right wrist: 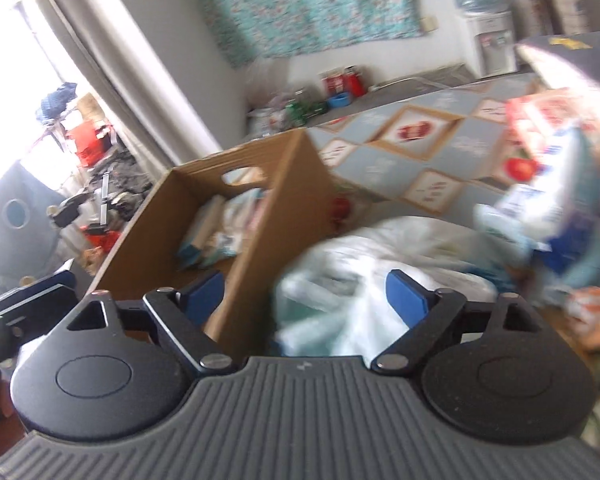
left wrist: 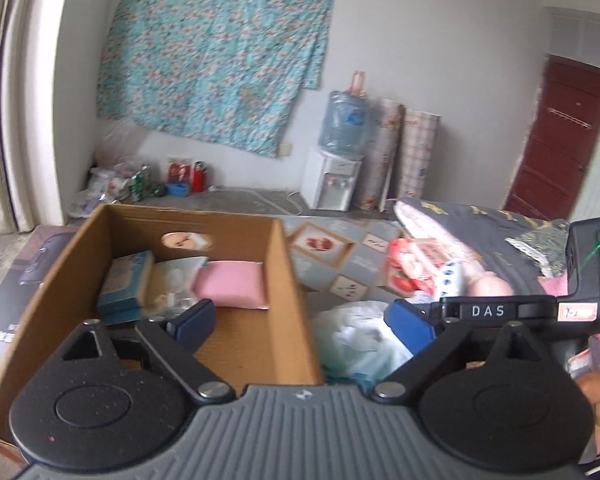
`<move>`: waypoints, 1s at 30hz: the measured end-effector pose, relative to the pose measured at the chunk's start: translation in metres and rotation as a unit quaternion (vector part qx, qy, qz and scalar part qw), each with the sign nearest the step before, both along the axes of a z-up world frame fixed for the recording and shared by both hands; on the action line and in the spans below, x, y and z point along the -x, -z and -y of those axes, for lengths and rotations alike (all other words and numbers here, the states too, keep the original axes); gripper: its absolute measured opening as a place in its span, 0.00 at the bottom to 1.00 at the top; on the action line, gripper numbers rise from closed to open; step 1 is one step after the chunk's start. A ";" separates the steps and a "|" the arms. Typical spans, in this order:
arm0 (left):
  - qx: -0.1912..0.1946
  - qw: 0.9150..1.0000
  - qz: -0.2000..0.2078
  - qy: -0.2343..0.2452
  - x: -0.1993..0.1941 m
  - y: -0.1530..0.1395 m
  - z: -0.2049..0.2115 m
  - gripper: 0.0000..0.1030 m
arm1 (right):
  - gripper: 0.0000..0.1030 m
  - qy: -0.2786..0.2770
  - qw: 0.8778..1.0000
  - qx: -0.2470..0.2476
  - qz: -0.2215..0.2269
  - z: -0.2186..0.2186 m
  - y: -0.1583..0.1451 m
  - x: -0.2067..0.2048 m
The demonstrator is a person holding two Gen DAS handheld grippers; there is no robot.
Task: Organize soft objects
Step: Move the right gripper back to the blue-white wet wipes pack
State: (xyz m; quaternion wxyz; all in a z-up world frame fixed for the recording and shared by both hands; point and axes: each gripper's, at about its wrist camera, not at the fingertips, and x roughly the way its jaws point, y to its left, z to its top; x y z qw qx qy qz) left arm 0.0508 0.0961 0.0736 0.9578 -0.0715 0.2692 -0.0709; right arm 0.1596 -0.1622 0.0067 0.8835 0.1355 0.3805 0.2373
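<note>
Both claws, left claw (left wrist: 300, 322) & right claw (right wrist: 302, 294), spread wide, empty; next: grab white bag (left wrist: 356, 340) at 3 o'clock of cardboard box (left wrist: 284, 280).

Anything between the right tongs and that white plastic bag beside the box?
Nothing visible. The white plastic bag lies just ahead of the open right tongs, beside the cardboard box; the box wall stands between bag and box interior.

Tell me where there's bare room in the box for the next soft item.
Free: the near half of the cardboard box floor, in front of the pink pad. Crowded: its far end, where the teal packet, clear packet and pad sit.
</note>
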 end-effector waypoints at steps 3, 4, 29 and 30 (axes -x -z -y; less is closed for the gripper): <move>0.000 1.000 0.004 0.025 0.002 0.006 0.024 0.94 | 0.99 0.040 0.998 0.027 0.028 0.031 0.001 0.024; 0.003 0.999 0.002 0.035 0.001 0.008 0.031 0.94 | 0.99 0.051 0.997 0.038 0.036 0.039 0.001 0.030; -0.049 0.992 -0.008 0.113 -0.121 0.015 0.148 0.93 | 0.93 0.137 0.990 0.005 0.033 0.145 0.056 -0.015; -0.048 0.991 -0.017 0.120 -0.130 0.018 0.153 0.93 | 0.89 0.138 0.990 0.006 0.027 0.146 0.061 -0.021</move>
